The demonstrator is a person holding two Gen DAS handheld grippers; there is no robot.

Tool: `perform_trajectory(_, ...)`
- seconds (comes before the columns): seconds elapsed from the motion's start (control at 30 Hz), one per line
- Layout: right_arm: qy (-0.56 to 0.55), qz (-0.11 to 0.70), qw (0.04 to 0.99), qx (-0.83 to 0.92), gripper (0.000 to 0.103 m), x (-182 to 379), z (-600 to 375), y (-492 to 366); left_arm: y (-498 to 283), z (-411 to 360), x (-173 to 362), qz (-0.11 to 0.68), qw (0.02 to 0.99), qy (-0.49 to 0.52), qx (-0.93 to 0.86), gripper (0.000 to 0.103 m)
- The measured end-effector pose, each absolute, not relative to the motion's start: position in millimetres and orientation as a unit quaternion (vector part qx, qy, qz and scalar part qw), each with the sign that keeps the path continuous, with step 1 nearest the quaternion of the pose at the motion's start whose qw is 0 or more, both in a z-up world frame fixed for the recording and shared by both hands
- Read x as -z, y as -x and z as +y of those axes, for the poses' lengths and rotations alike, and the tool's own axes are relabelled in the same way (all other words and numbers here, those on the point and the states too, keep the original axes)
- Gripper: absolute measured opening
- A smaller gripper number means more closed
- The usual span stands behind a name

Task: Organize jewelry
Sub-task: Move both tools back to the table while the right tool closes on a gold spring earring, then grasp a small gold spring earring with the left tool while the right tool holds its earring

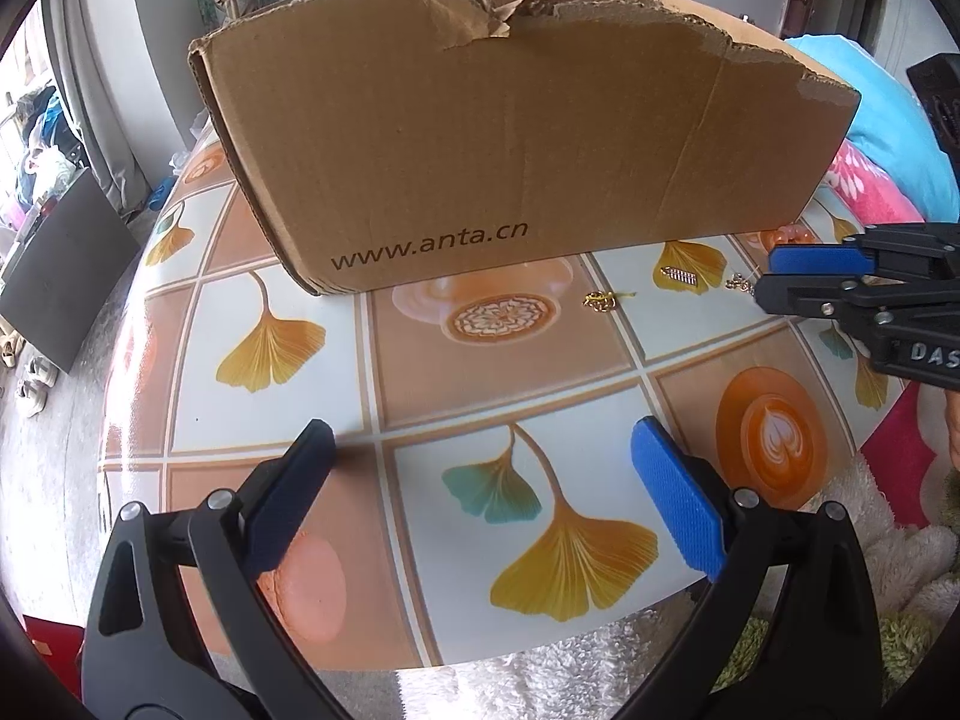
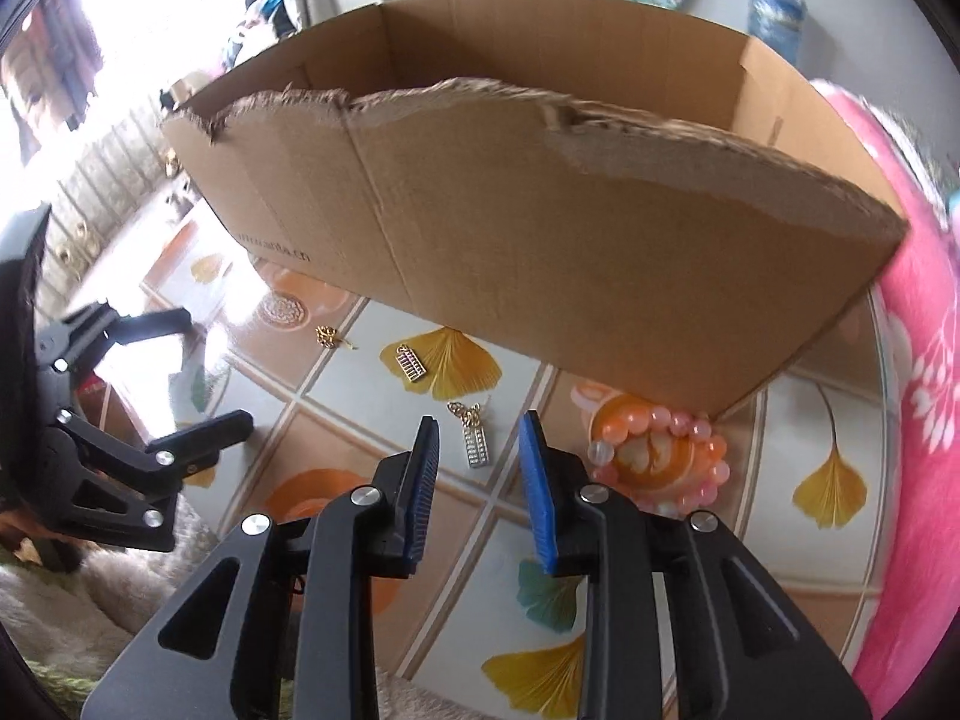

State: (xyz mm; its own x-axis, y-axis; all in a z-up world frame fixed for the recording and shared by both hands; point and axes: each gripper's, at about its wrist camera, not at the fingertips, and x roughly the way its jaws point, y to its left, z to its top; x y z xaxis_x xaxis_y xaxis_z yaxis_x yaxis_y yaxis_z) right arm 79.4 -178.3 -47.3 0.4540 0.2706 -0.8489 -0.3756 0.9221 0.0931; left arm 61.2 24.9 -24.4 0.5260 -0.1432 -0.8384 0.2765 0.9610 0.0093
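lying on the desk (image 2: 780,462), in front of the cardboard box (image 2: 540,252): silver abacus charm (image 2: 477,447) on a short gold chain, long axis running away from the right-wrist camera toward the box, chain end at the far side. resting flat on the patterned cloth, just past the tips of the right claw (image 2: 480,468) and seen through the gap between them. further off and to the left in the same view, gold abacus charm (image 2: 410,365) on a yellow leaf print, long axis tilted, slanting from upper left to lower right. beyond that, near the box's base, small gold chain piece (image 2: 329,337), bunched, direction hard to tell. to the right, pink bead bracelet (image 2: 660,462) coiled in a ring close to the box's near corner.

right claw: parted by a narrow gap, blue pads facing each other, nothing pinched between them; touching the charm or hovering above it, cannot tell.

left claw (image 1: 480,468): spread wide over the near part of the desk, nothing between the pads, nothing held. well apart from the jewelry, which sits off to its right beside the box's front wall. box open at the top with torn upper edges, printed web address on the front wall.
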Motion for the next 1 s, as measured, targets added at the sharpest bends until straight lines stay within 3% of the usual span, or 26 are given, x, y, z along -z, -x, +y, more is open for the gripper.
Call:
perform_trajectory(0.13,0.068,0.490,0.847,-0.197,0.025,49,-178,-83,-62,25,24,0.469,0.872,-0.071,0.121,0.096)
perform_trajectory(0.27,0.064,0.493,0.841,-0.211,0.008,47,-177,-85,-62,27,23,0.468,0.872,-0.071,0.122,0.096)
perform_trajectory(0.53,0.019,0.496,0.844,-0.204,0.007,49,-197,-82,-59,20,15,0.455,0.878,-0.096,0.116,0.096)
perform_trajectory(0.77,-0.018,0.495,0.846,-0.196,0.006,53,-212,-80,-59,-11,-7,0.404,0.887,-0.056,0.218,0.094)
perform_trajectory(0.8,-0.021,0.494,0.847,-0.195,0.006,53,-213,-79,-61,-17,-9,0.397,0.886,-0.057,0.230,0.093)
perform_trajectory(0.87,-0.029,0.492,0.849,-0.192,0.006,53,-216,-79,-65,-31,-11,0.388,0.884,-0.067,0.252,0.078)
perform_trajectory(1.0,-0.046,0.490,0.849,-0.193,0.006,54,-222,-78,-77,-53,-2,0.396,0.875,-0.074,0.268,0.061)
